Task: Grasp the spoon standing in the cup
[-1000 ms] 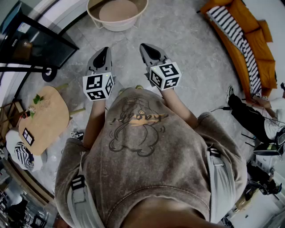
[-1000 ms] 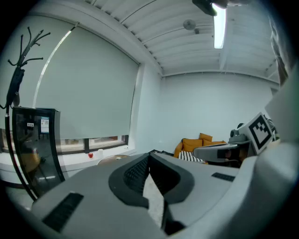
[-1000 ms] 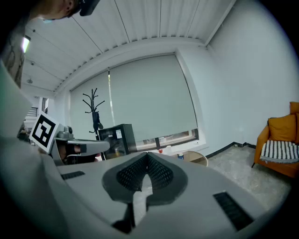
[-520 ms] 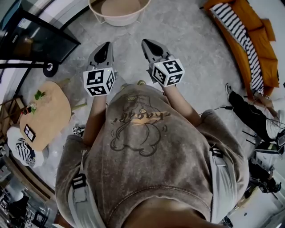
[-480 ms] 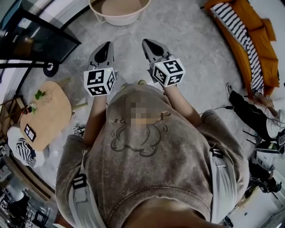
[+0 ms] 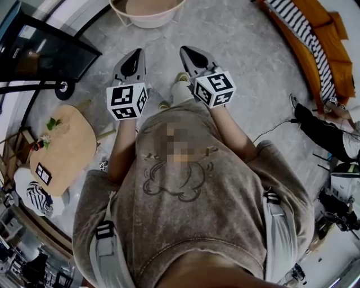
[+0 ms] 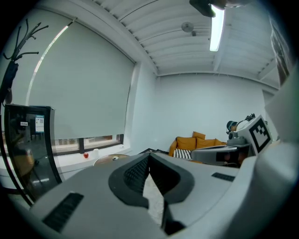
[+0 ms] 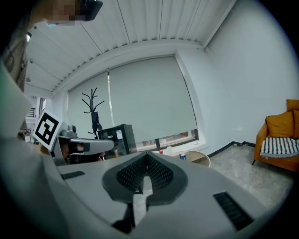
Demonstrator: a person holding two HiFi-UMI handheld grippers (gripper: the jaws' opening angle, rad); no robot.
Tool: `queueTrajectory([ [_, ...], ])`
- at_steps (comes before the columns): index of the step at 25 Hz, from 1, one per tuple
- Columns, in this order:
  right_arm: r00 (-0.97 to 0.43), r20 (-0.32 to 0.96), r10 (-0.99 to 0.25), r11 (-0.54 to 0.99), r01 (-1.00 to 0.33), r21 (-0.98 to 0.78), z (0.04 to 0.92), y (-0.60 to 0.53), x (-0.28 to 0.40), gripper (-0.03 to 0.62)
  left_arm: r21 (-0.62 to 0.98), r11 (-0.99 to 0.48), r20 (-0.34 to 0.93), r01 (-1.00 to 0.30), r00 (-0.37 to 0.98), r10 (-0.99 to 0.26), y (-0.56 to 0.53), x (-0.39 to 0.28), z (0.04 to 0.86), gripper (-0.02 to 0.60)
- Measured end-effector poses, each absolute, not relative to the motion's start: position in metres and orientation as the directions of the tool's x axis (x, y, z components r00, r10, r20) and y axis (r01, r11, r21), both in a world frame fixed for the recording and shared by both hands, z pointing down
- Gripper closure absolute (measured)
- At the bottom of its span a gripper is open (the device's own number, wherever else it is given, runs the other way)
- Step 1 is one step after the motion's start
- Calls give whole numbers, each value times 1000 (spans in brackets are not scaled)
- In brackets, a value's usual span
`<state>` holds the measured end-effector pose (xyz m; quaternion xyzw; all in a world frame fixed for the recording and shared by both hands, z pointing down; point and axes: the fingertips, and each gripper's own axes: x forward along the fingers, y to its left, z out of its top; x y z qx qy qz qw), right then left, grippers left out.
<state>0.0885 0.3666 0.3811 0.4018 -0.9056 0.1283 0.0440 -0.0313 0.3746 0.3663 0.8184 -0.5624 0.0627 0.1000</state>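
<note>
No cup or spoon shows in any view. I hold both grippers out level in front of the person's chest, side by side above a grey marbled floor. My left gripper [image 6: 135, 57] is shut and empty; in the left gripper view its ribbed pads [image 7: 138, 173] meet at the tip. My right gripper [image 6: 189, 54] is shut too, with nothing between its pads [image 8: 160, 173]. Each gripper shows in the other's view, the right gripper [image 7: 219, 154] at the right and the left gripper [image 8: 84, 145] at the left.
A round white basket table [image 6: 147, 14] stands ahead on the floor. An orange sofa [image 6: 320, 50] with a striped cushion lies at the right, a seated person [image 6: 326, 132] beside it. At the left are a dark glass cabinet [image 6: 45, 53] and a round wooden side table [image 6: 64, 149].
The basket table and the sofa have slid toward the top edge of the head view. A light shoe has come into sight between the grippers. Both grippers stay shut.
</note>
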Motion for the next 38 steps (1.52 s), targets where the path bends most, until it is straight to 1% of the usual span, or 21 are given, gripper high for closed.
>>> queueTrajectory([
  [8,-652,189,-734,627,-758,-178,386,353,82,577,83,-365,209,-927,374,-904,357,-38,370,564],
  [19,-649,200,-734,622,-761,-186,395,299,74,577,100,-347,214,-932,361,-908,307,-51,376,565],
  [38,-674,220,-706,642,-739,-203,394,165,69,577,122,-317,238,-940,338,-911,182,-56,374,565],
])
